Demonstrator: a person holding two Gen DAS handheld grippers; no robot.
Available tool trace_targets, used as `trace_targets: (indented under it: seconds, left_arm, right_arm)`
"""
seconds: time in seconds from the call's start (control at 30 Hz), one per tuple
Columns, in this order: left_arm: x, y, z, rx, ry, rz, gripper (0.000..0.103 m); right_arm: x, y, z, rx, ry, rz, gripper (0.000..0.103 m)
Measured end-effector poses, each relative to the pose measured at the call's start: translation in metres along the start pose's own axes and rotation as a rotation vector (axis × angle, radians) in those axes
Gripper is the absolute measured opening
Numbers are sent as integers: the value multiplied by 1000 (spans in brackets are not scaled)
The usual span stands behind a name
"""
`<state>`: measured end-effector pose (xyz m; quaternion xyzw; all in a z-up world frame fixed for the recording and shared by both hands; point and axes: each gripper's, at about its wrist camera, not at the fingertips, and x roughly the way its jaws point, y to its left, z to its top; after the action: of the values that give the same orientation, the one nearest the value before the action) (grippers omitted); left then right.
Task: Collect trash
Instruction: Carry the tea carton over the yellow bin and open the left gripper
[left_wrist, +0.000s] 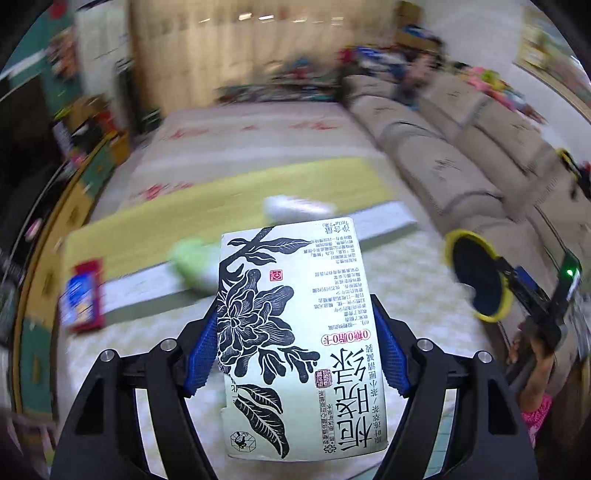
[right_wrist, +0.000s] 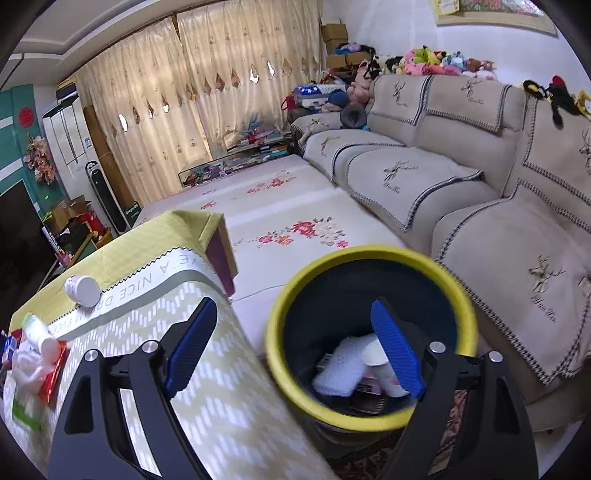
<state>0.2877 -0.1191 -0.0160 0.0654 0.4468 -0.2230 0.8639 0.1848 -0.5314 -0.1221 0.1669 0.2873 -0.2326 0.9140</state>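
My left gripper (left_wrist: 295, 343) is shut on a pale green tea carton (left_wrist: 295, 332) with a black flower print, held up above the table. A dark bin with a yellow rim (right_wrist: 369, 332) stands beside the table; it also shows in the left wrist view (left_wrist: 476, 273), with the other gripper next to it. My right gripper (right_wrist: 295, 347) is open and empty, with its right finger over the bin's mouth. In the bin lie a white sponge-like pad (right_wrist: 340, 365) and a white cup (right_wrist: 380, 369). On the table lie a white jar (right_wrist: 83, 290), a white bottle (right_wrist: 37, 332) and a red packet (right_wrist: 55, 373).
The table has a yellow-green cloth (right_wrist: 147, 332), with its edge next to the bin. A beige sofa (right_wrist: 480, 206) runs along the right. A floral mat (right_wrist: 295, 221) covers the floor between them. A red and blue packet (left_wrist: 83, 295) lies at the table's left in the blurred left wrist view.
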Motion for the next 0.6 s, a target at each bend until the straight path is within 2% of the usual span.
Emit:
trace_targets:
  seconds: [0.13, 0.33, 0.53, 0.6]
  left_arm:
    - [19, -81, 9, 101, 10, -154, 73]
    - [64, -199, 19, 227, 64, -309, 73]
    - [129, -291, 37, 287, 134, -371, 73]
    - [157, -310, 43, 298, 158, -378, 73]
  right_arm:
    - [-31, -36, -4, 19, -18, -27, 81]
    - [-60, -90, -17, 55, -8, -62, 81]
    - [-66, -123, -26, 97, 1, -81, 81]
    - [-66, -132, -27, 111, 5, -87, 81]
